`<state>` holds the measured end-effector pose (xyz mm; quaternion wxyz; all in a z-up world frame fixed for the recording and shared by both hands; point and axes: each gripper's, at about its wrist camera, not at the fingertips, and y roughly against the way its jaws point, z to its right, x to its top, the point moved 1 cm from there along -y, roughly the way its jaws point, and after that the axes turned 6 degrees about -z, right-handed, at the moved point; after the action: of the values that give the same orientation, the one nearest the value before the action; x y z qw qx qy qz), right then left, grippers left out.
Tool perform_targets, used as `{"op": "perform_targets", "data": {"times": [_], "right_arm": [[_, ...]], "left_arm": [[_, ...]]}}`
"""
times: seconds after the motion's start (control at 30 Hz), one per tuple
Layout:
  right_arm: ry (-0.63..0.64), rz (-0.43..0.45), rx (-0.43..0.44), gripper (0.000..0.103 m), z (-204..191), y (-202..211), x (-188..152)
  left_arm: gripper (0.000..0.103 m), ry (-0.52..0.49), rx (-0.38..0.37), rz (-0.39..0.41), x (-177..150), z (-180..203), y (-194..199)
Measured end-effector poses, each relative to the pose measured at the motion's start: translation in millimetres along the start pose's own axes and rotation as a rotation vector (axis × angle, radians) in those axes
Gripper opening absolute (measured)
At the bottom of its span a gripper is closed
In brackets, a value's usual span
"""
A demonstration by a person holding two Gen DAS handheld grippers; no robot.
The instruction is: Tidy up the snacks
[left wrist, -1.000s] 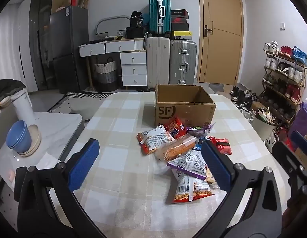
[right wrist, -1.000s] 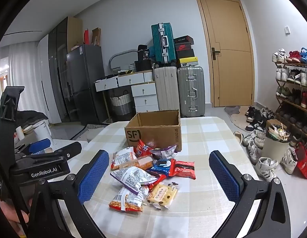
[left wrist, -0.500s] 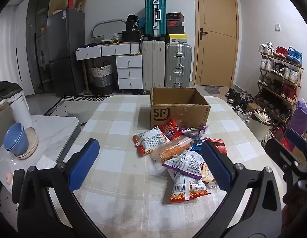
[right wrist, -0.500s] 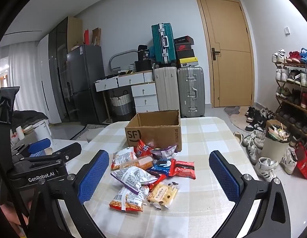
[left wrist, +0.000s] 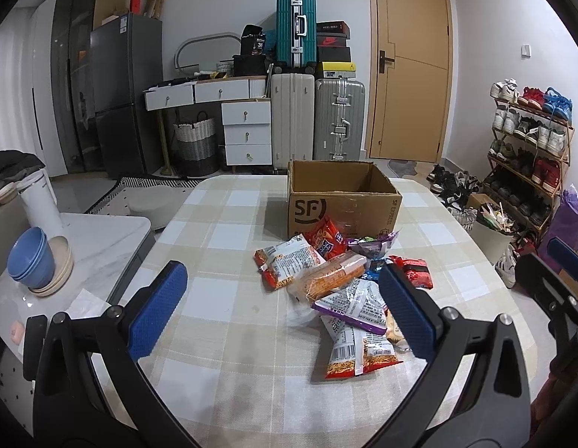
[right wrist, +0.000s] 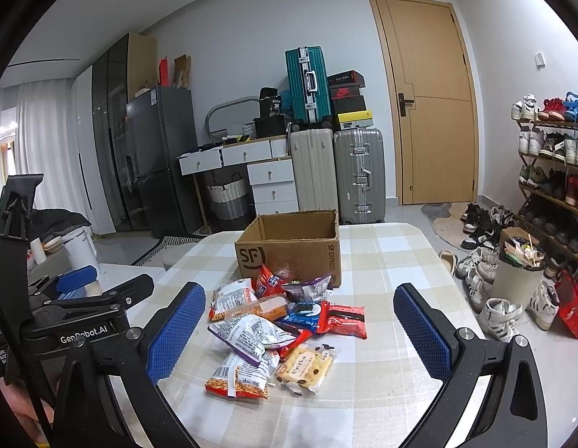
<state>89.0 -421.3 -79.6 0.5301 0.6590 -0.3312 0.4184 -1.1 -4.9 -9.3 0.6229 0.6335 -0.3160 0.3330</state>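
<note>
A pile of snack packets [left wrist: 341, 287] lies on the checked tablecloth in front of an open cardboard box [left wrist: 341, 201] marked SF. The pile [right wrist: 274, 328] and the box [right wrist: 292, 250] also show in the right wrist view. My left gripper [left wrist: 285, 313] is open and empty, held above the table's near side, with its right pad in front of the pile. My right gripper [right wrist: 296, 332] is open and empty, its jaws wide on either side of the pile. The left gripper's body [right wrist: 76, 321] shows at the right wrist view's left.
The table [left wrist: 221, 239] has a rounded edge. A low white side table [left wrist: 98, 239] with blue bowls [left wrist: 29, 257] stands to the left. A shoe rack [right wrist: 550, 171], a bin [right wrist: 520, 276] and loose shoes are on the right. Suitcases and drawers stand behind.
The left wrist view has shifted slightly, so the box and pile sit a little lower and further left in it. The right gripper has barely moved. Both stay open.
</note>
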Motion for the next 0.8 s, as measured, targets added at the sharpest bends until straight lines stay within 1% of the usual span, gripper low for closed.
{"op": "perform_targets", "data": {"times": [0.27, 0.8], "right_arm": [[-0.002, -0.001, 0.001, 0.103, 1.0, 0.9, 0.2], [-0.001, -0.003, -0.008, 0.103, 3.4, 1.6, -1.0]], "left_arm": [[0.102, -0.006, -0.011, -0.007, -5.6, -0.5, -7.9], [0.102, -0.005, -0.009, -0.008, -6.4, 1.1, -8.4]]}}
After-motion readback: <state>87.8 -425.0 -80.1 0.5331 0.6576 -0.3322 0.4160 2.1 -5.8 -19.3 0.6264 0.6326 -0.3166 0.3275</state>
